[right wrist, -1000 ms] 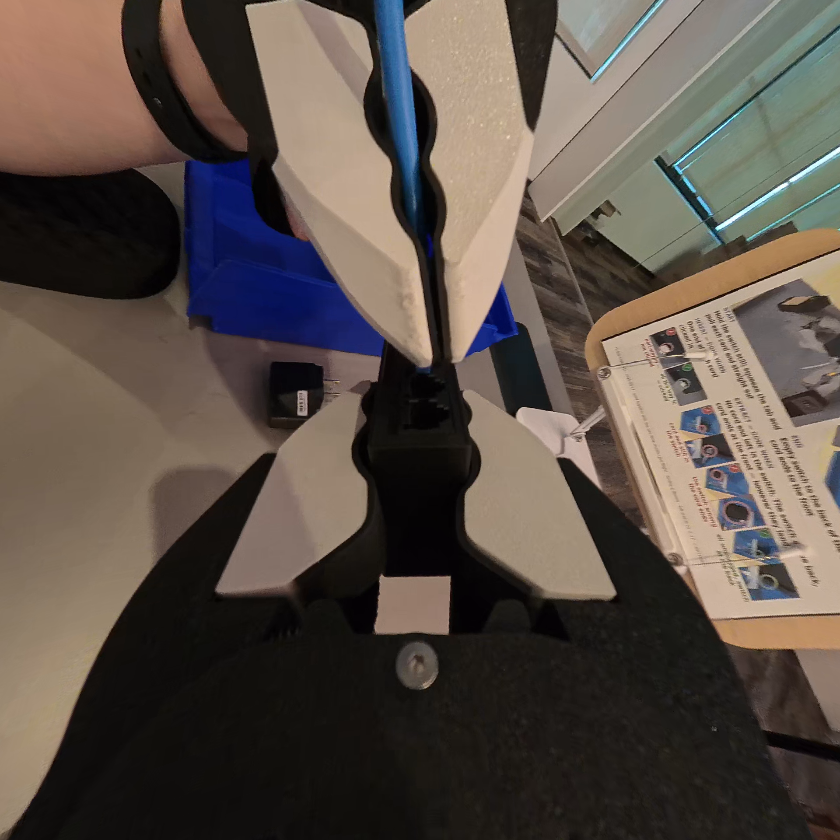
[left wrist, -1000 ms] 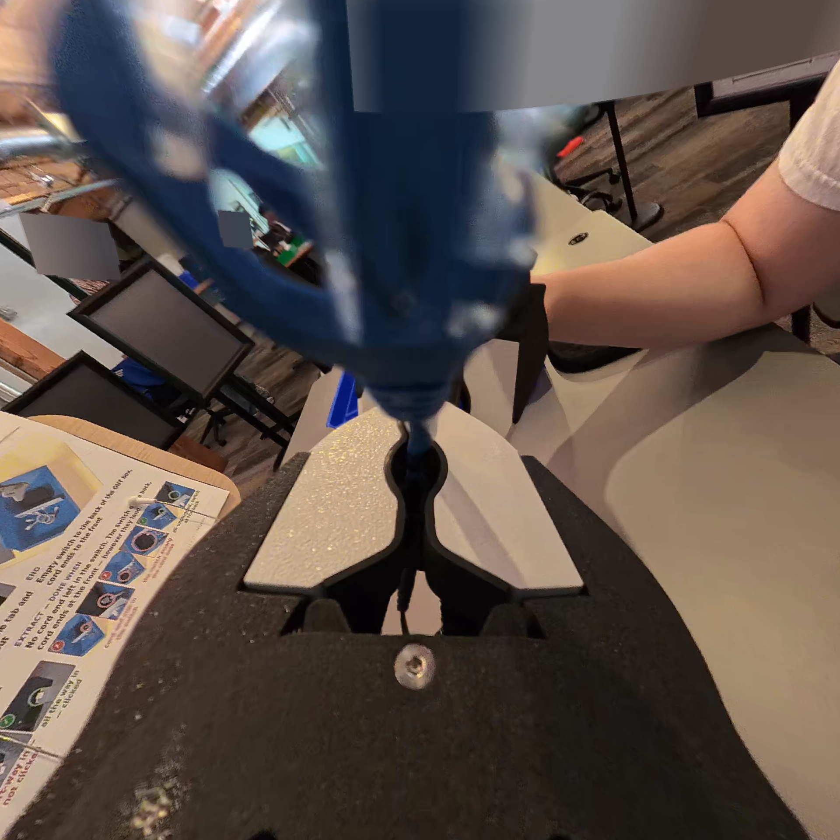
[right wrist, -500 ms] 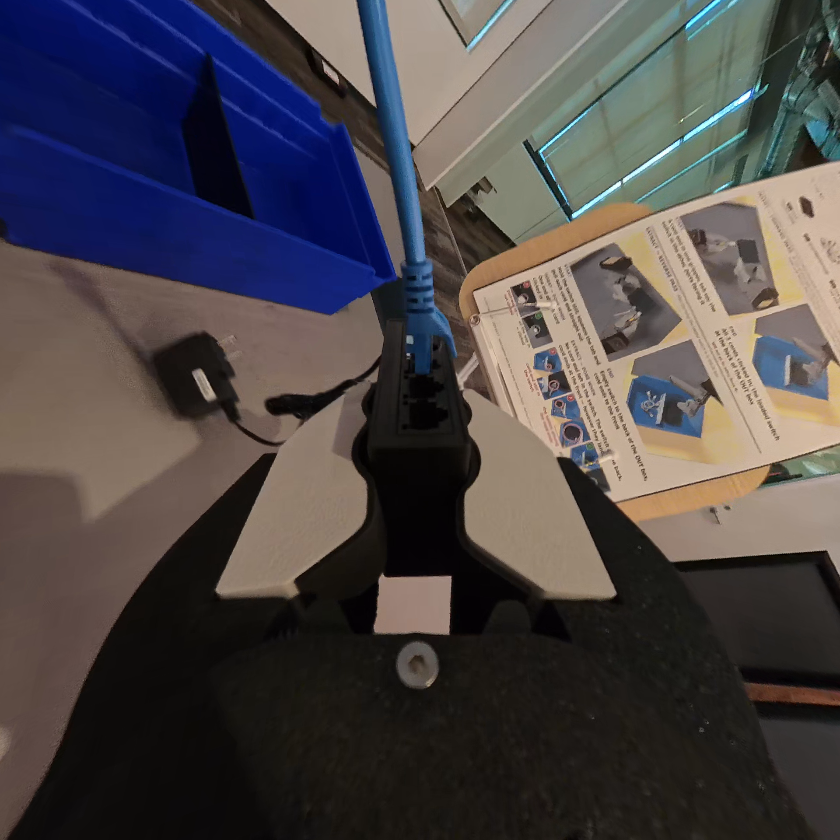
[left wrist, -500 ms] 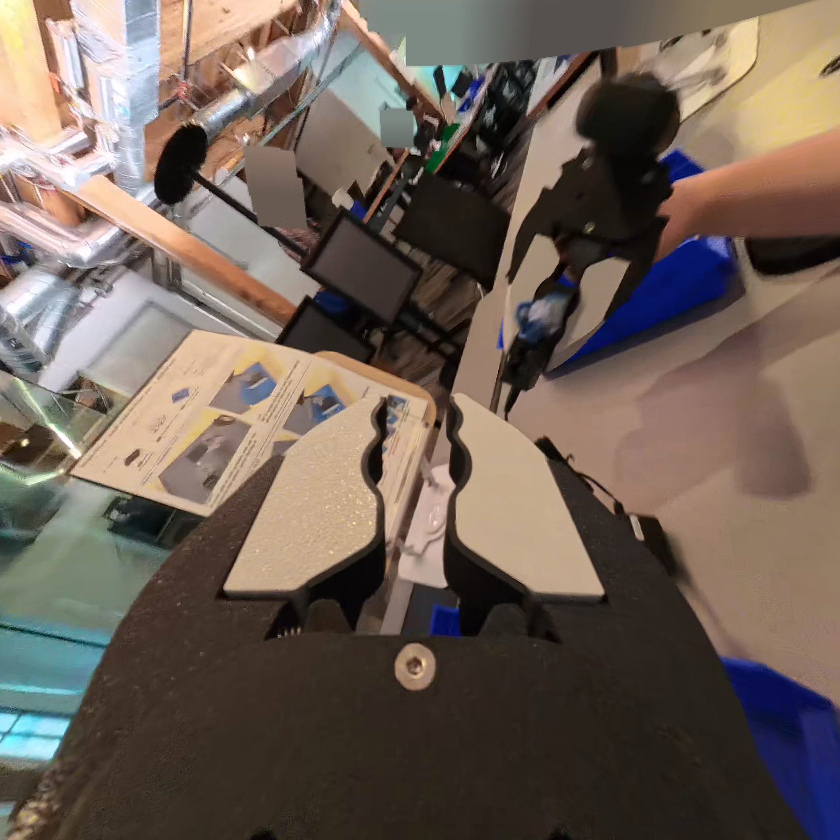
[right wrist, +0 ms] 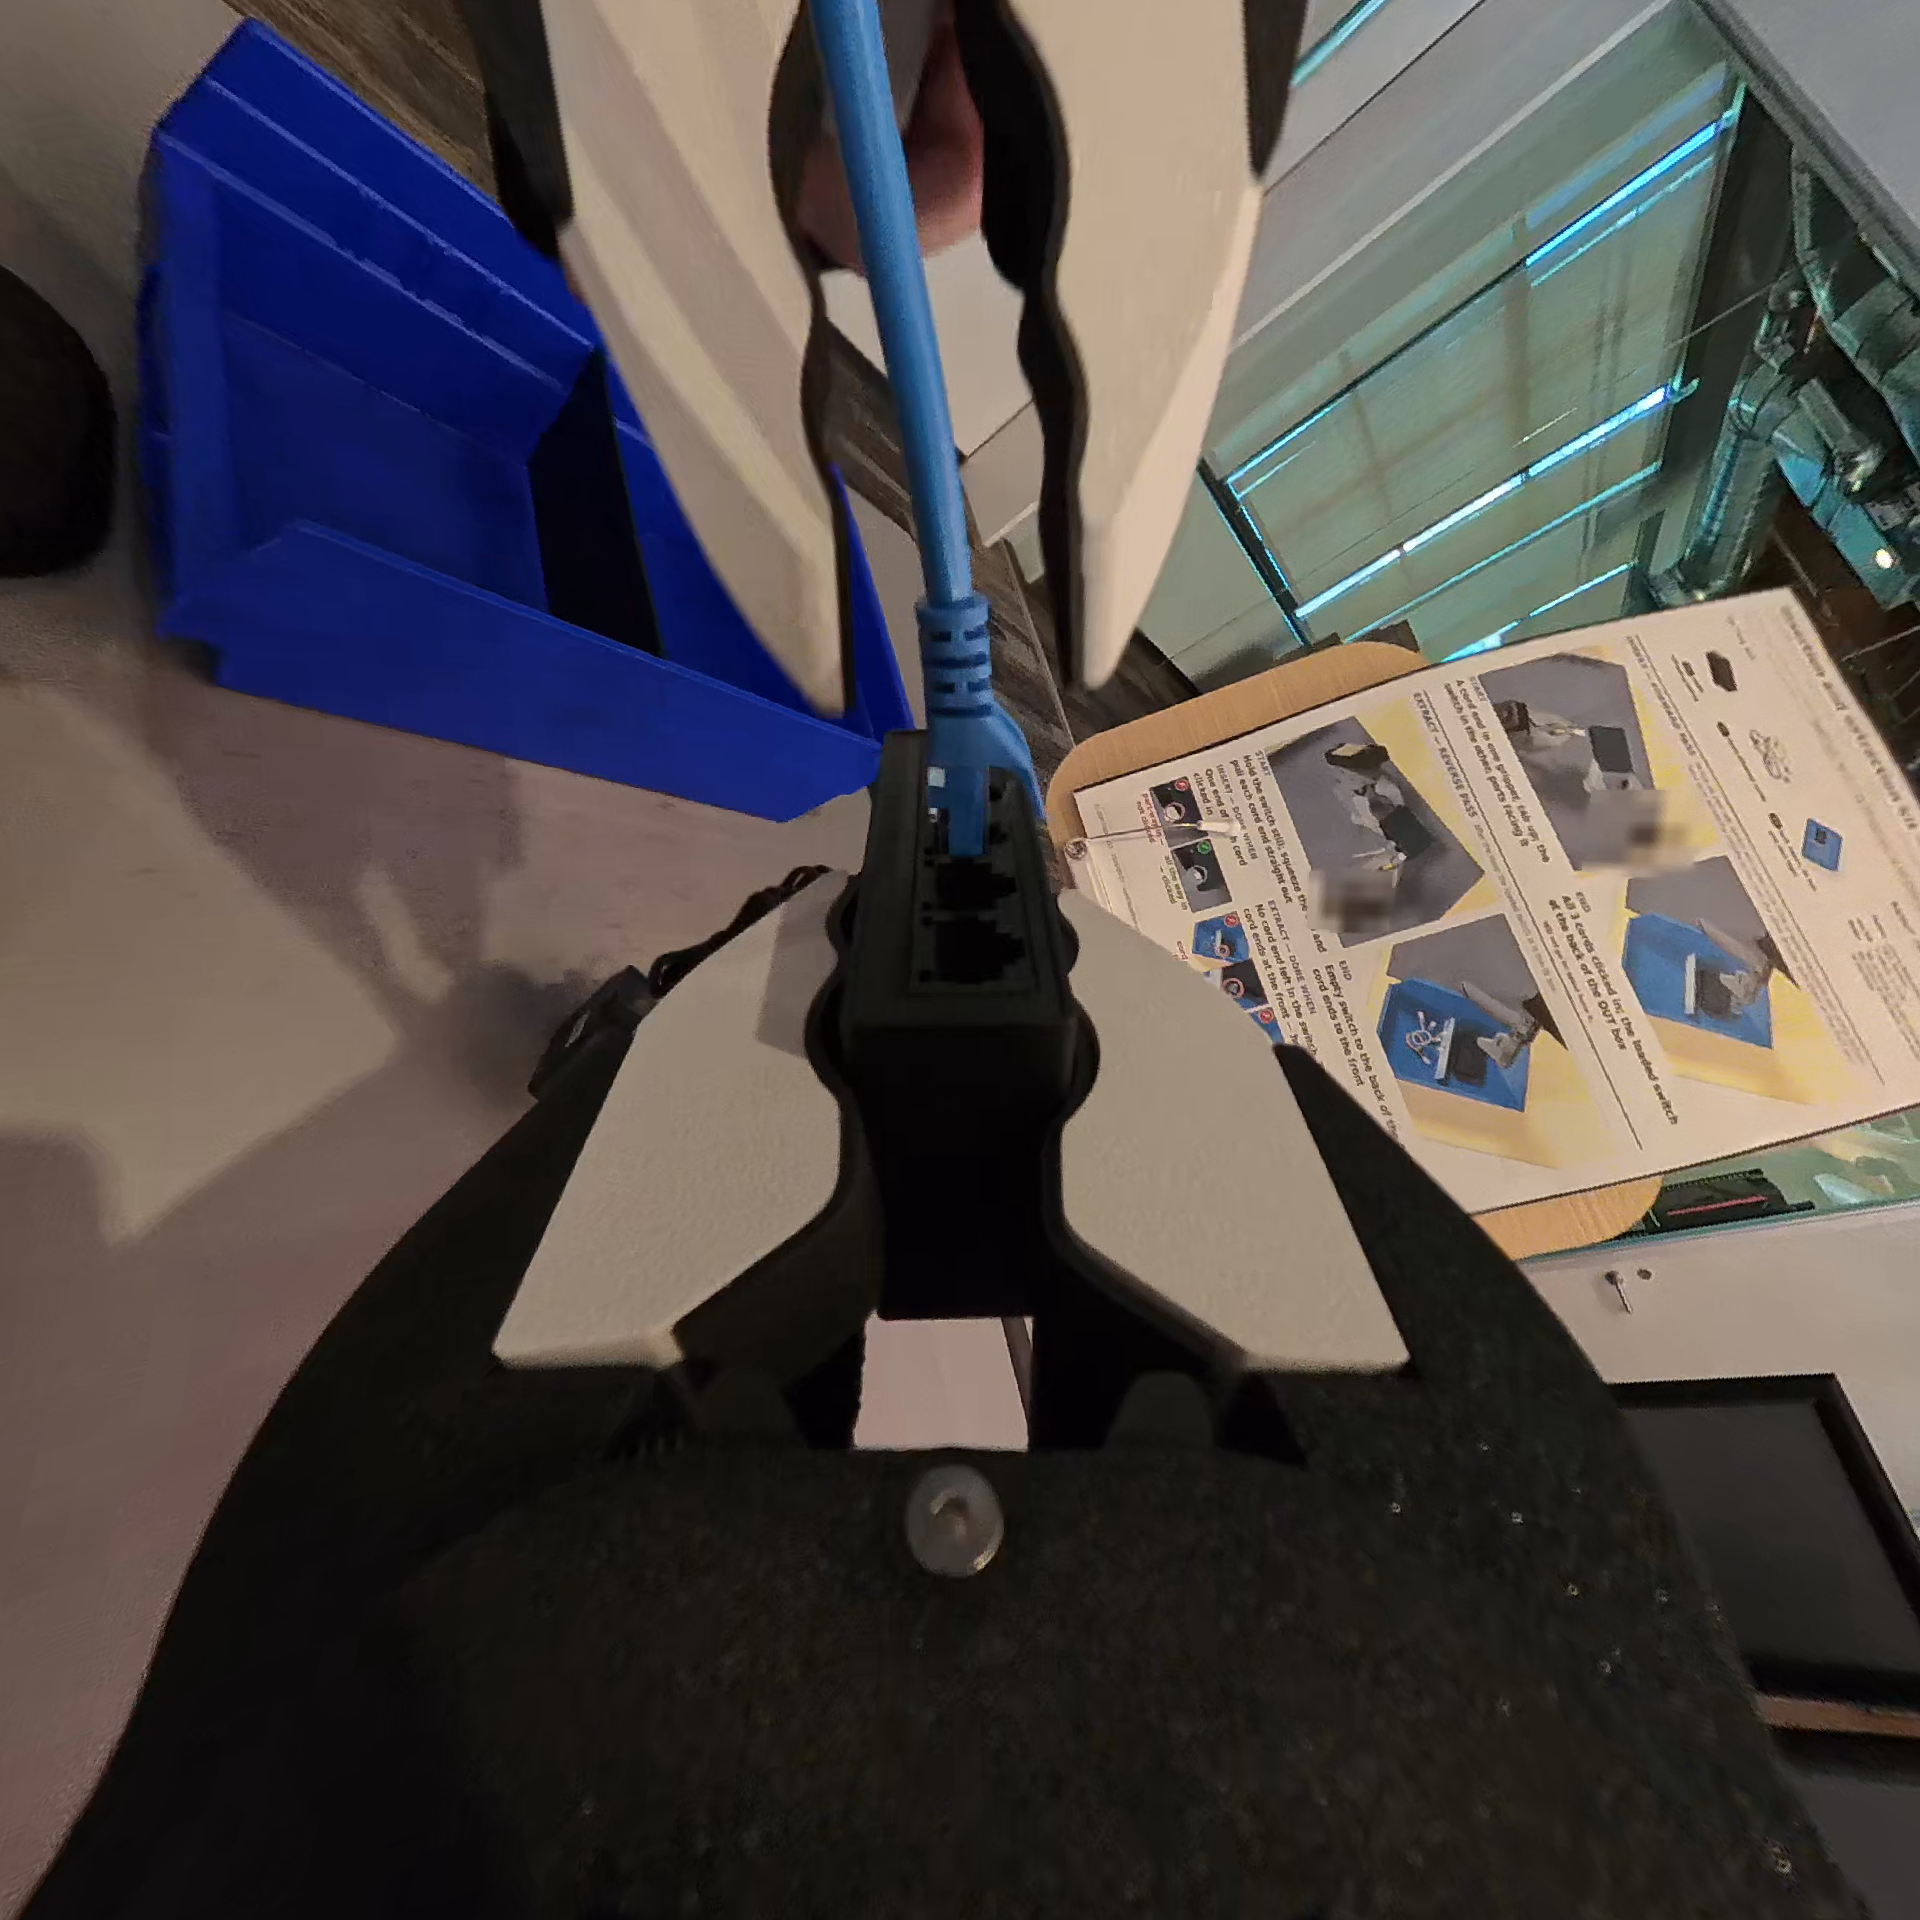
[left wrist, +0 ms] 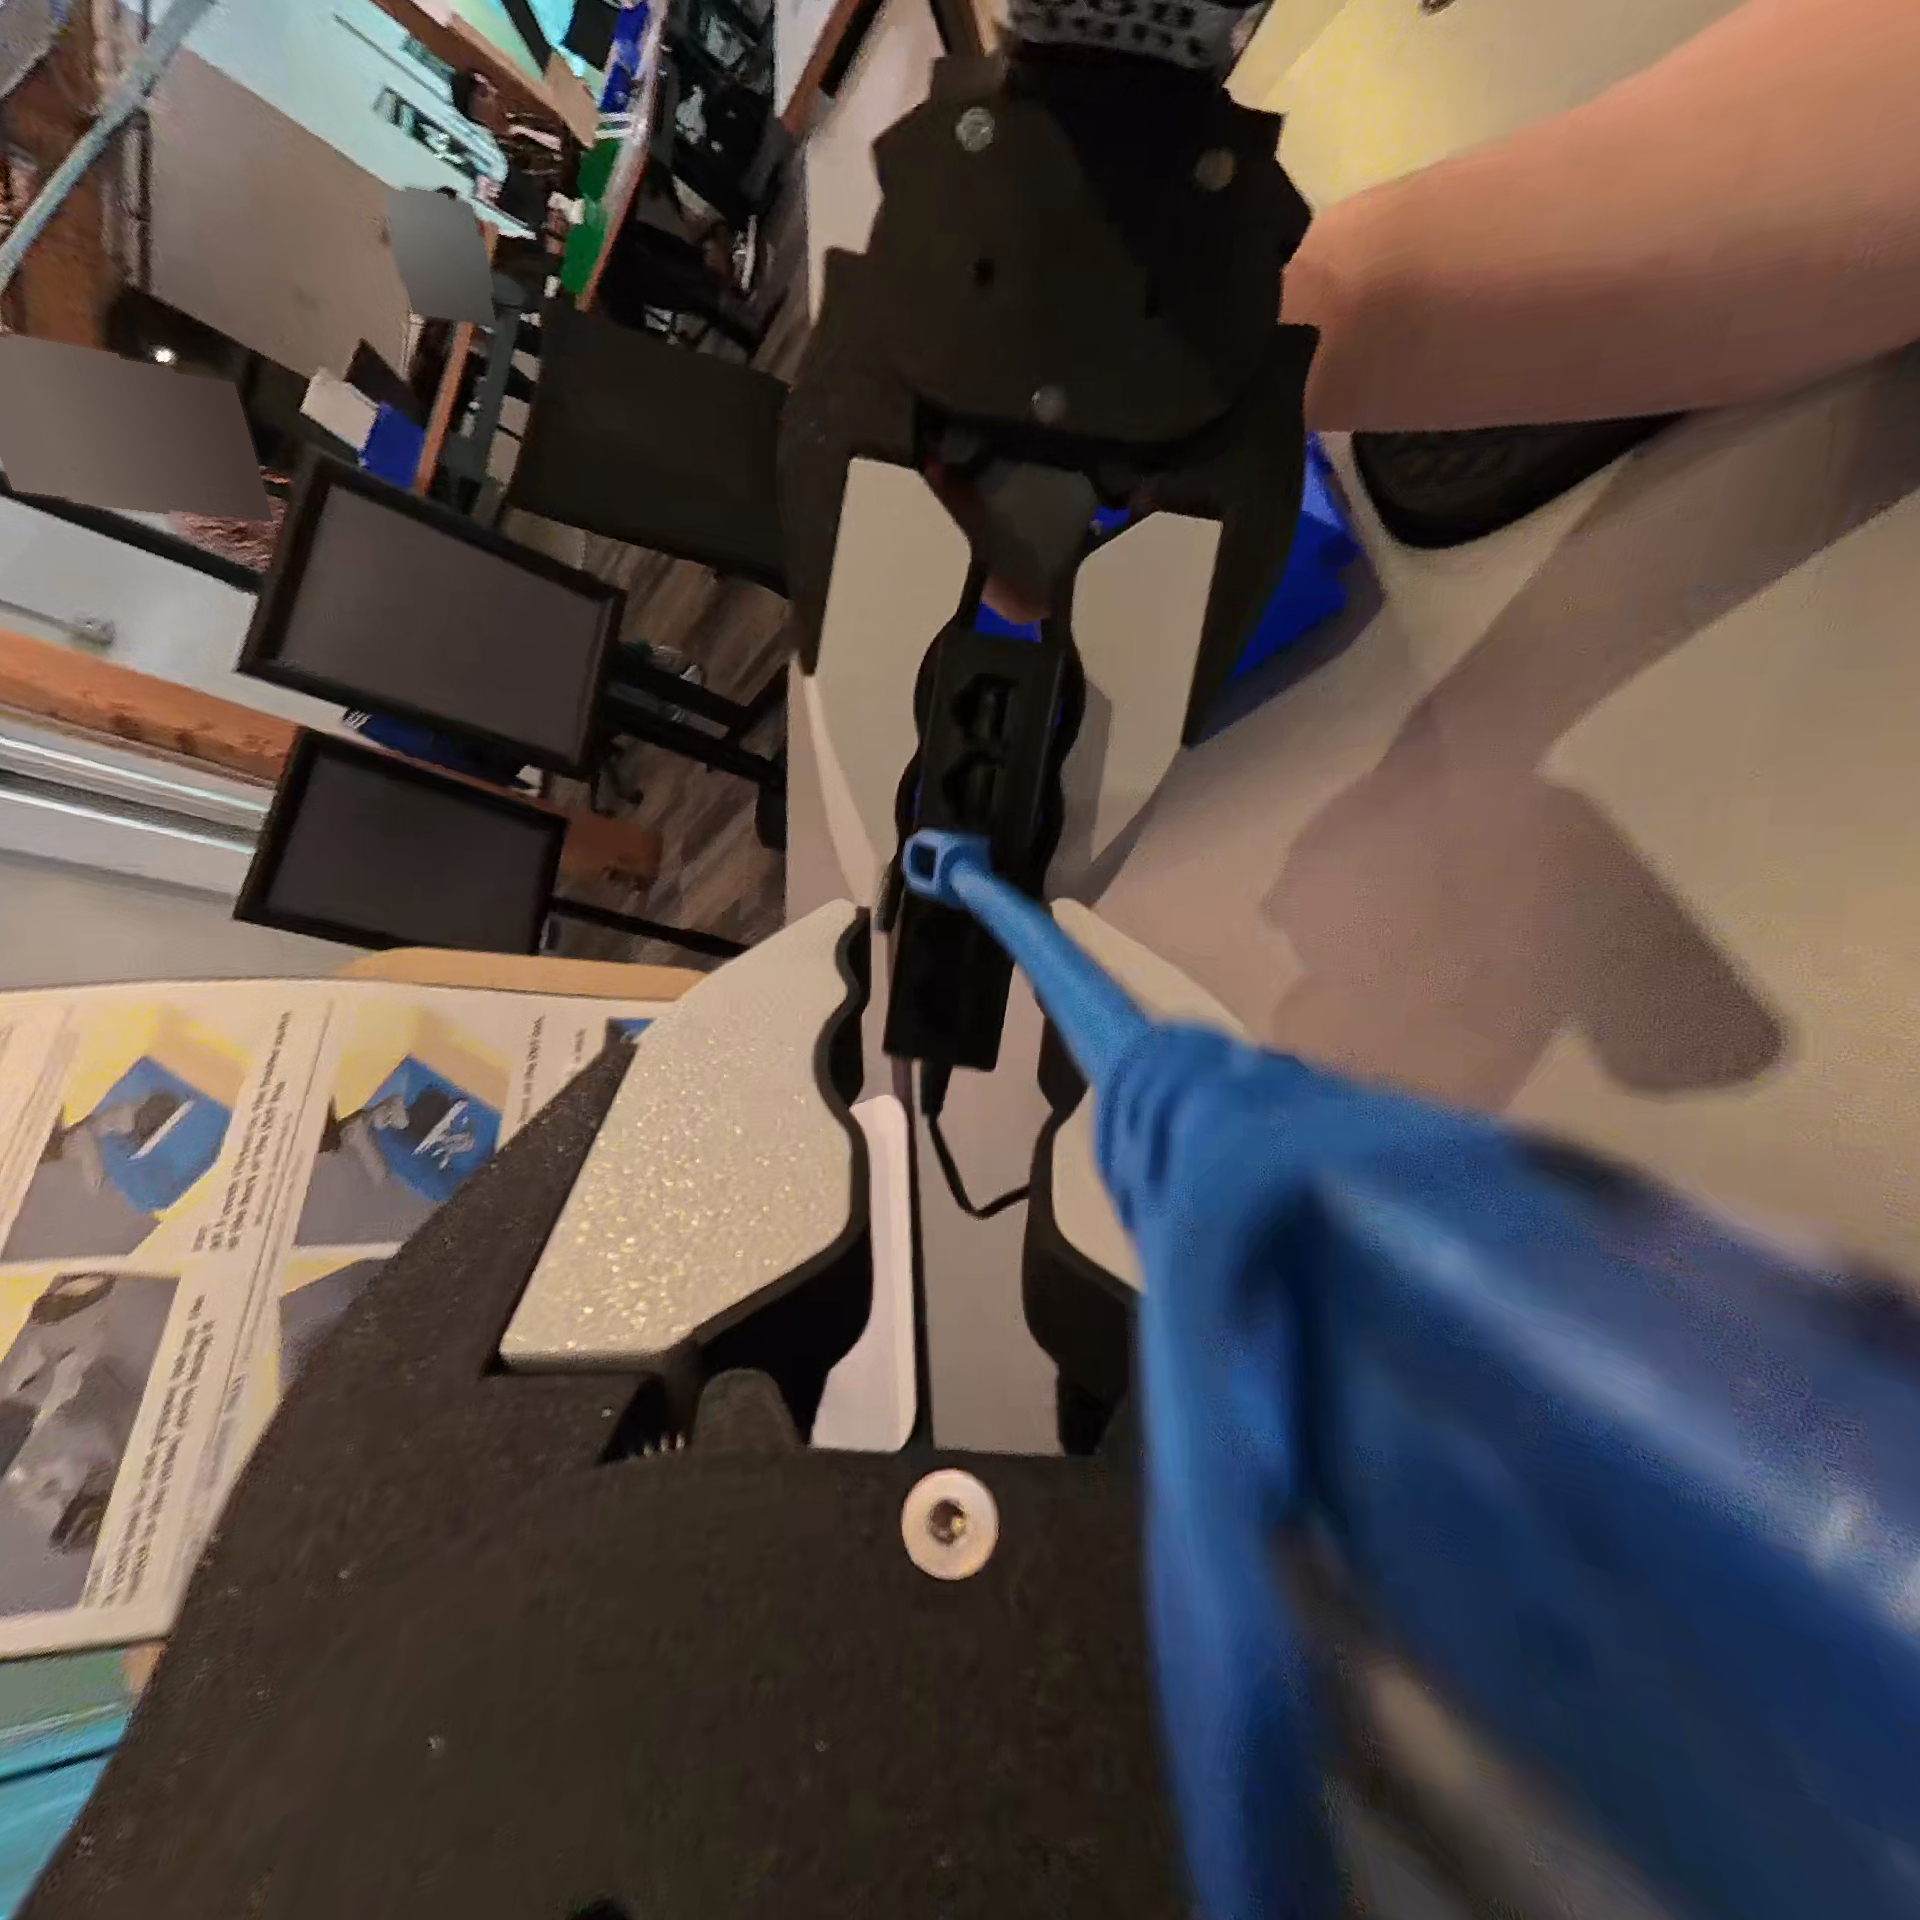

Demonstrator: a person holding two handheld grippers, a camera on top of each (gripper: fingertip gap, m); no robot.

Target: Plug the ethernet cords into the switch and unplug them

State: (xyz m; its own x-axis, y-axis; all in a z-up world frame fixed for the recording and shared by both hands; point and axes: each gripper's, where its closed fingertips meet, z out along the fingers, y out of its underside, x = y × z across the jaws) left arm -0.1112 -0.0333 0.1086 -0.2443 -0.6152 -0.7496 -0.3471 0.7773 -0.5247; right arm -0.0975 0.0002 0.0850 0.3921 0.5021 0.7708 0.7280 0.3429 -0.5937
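Note:
My right gripper (right wrist: 956, 914) is shut on the black switch (right wrist: 966, 1091) and holds it with its ports facing up. A blue ethernet cord (right wrist: 894, 312) is plugged into the switch's far port by its plug (right wrist: 961, 769). My left gripper (right wrist: 961, 686) is open above the switch; the cord runs between its fingers with a gap on each side. In the left wrist view my left gripper (left wrist: 956, 935) faces the switch (left wrist: 977, 748). The cord (left wrist: 1081, 1018) runs back past its right finger, blurred close to the camera.
A blue bin (right wrist: 416, 499) stands on the grey table (right wrist: 260, 883) behind the switch. An instruction sheet on a wooden board (right wrist: 1558, 883) lies to the right. A black power adapter (right wrist: 592, 1029) with its wire lies left of my right gripper. Dark monitors (left wrist: 436, 613) stand beyond the table edge. Spacing between my two grippers at the tips: around 4 cm.
A second ago my left gripper was shut on the blue cord at the switch. It let go, swung away, and has come back open around the cord. The plug stays in the switch.

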